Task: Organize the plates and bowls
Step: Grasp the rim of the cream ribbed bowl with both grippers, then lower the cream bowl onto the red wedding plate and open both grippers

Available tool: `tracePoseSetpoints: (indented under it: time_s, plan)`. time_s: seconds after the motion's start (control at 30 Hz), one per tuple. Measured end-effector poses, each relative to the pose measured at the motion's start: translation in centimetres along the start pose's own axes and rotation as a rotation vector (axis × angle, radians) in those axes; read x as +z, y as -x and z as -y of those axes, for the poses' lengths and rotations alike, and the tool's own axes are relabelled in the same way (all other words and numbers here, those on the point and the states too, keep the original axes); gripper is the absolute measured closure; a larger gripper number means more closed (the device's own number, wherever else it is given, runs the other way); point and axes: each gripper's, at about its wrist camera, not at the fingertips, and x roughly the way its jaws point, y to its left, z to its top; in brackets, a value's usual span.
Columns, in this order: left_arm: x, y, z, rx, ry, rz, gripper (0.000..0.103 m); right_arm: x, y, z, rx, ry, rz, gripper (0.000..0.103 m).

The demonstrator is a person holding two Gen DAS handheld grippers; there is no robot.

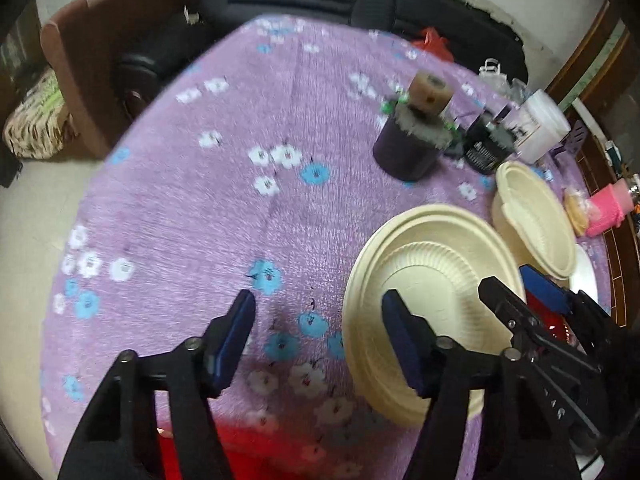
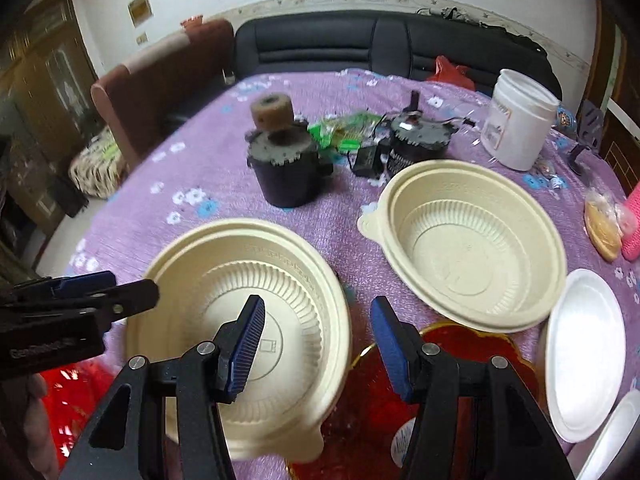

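Note:
Two cream plastic bowls stand on the purple flowered tablecloth. The near bowl (image 2: 256,320) (image 1: 424,296) sits in front of both grippers. The far bowl (image 2: 472,244) (image 1: 536,224) is behind it to the right. My right gripper (image 2: 316,332) is open and empty, with its left finger over the near bowl and its right finger outside the rim. My left gripper (image 1: 318,328) is open and empty, just left of the near bowl. A white plate (image 2: 584,360) lies at the right.
A red plate (image 2: 452,360) lies under my right gripper. Two dark jars (image 2: 286,172) (image 2: 416,144), a white tub (image 2: 518,120), green wrappers (image 2: 344,130) and a pink item (image 1: 608,208) stand further back. A dark sofa (image 2: 360,40) lies beyond the table.

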Motion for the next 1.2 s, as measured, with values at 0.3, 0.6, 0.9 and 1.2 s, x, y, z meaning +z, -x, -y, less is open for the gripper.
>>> tracePoseSetpoints:
  time_s: [0.3, 0.6, 0.9, 1.2]
  plan:
    - [0.2, -2.1, 1.2, -0.049, -0.032, -0.073, 0.076, -0.2, -0.9, -0.7, -0.011, 0.025, -0.028, 0.085]
    - [-1.2, 4.9, 0.5, -0.057, -0.033, 0.035, 0.076, -0.2, 5.5, -2.0, 0.081, -0.015, 0.072, 0.087]
    - [-8.3, 13.2, -3.0, 0.016, -0.024, 0.142, 0.076, -3.9, 11.2, -8.3, 0.18, 0.077, 0.104, 0.087]
    - [-14.5, 13.0, -7.8, 0.116, 0.041, 0.136, 0.074, -9.5, 9.4, -14.1, 0.208, 0.173, 0.028, 0.087]
